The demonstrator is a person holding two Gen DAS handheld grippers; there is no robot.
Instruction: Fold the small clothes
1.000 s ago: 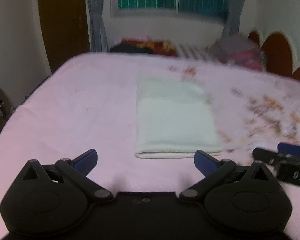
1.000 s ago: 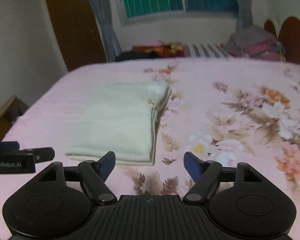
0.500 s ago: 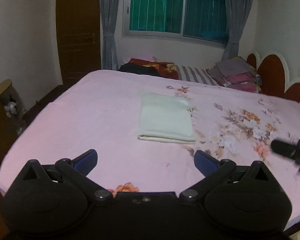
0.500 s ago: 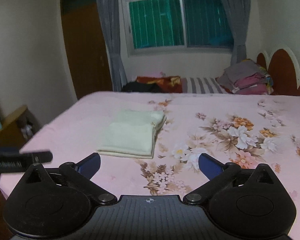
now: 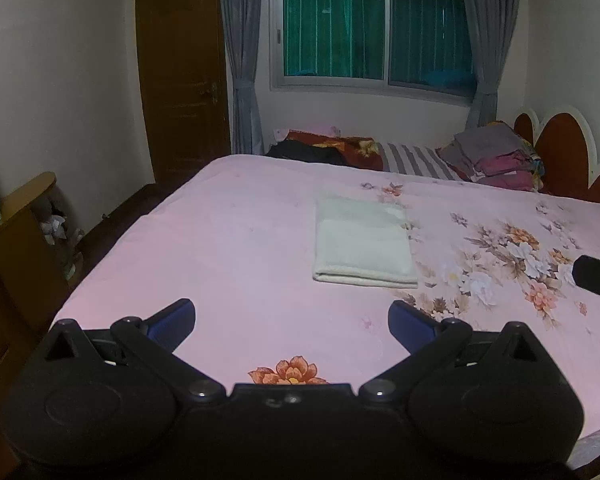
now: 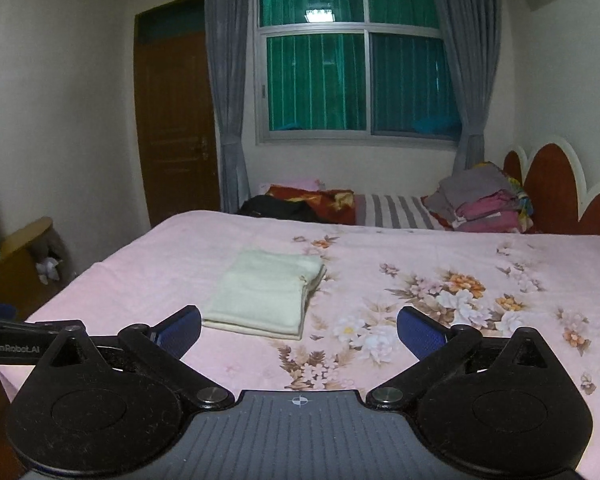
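A cream folded cloth (image 5: 362,246) lies flat on the pink floral bed sheet (image 5: 236,240), a neat rectangle. It also shows in the right wrist view (image 6: 266,294). My left gripper (image 5: 291,320) is open and empty, raised well back from the cloth near the bed's front edge. My right gripper (image 6: 299,330) is open and empty, also held back above the bed's near edge. The right gripper's tip shows at the right edge of the left wrist view (image 5: 598,278). The left gripper shows at the left edge of the right wrist view (image 6: 16,338).
A stack of folded clothes (image 6: 482,202) and dark bedding (image 6: 300,202) lie at the bed's far side by a red headboard (image 6: 552,190). A wooden cabinet (image 5: 16,240) stands left of the bed. A door (image 6: 176,120) and curtained window (image 6: 360,76) are behind.
Both grippers have pulled back and up from the folded cloth, which now looks smaller and farther away. The cloth has stayed in place.
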